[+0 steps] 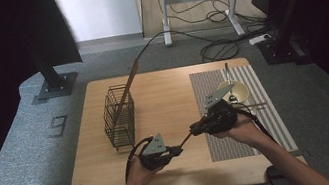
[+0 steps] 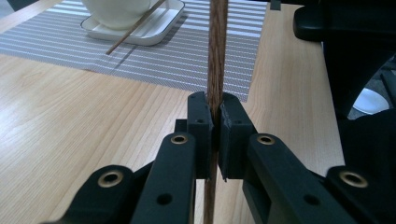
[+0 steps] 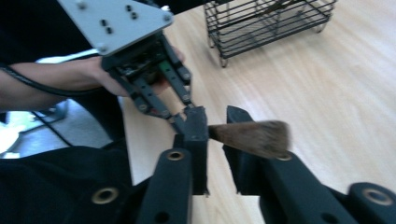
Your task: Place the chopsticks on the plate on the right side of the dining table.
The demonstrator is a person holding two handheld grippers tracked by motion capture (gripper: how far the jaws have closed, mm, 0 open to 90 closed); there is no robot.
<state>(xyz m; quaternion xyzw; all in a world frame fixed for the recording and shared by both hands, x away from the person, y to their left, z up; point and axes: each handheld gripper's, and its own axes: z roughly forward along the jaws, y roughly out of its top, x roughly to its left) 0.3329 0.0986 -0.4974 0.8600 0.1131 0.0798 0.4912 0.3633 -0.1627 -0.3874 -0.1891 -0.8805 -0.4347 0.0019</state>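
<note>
Jaws of left gripper (image 2: 215, 122) pinch wooden stick (image 2: 215, 70); right gripper (image 3: 215, 122) slack; wire basket (image 1: 119, 116) nearby.

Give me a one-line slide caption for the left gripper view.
Left gripper clamps a brown wooden stick above the table, striped placemat ahead.

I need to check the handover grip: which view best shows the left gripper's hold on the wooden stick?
The left gripper view: its pads clamp the wooden stick close up. The high view shows it small between both grippers; the right gripper view shows its blurred end.
</note>
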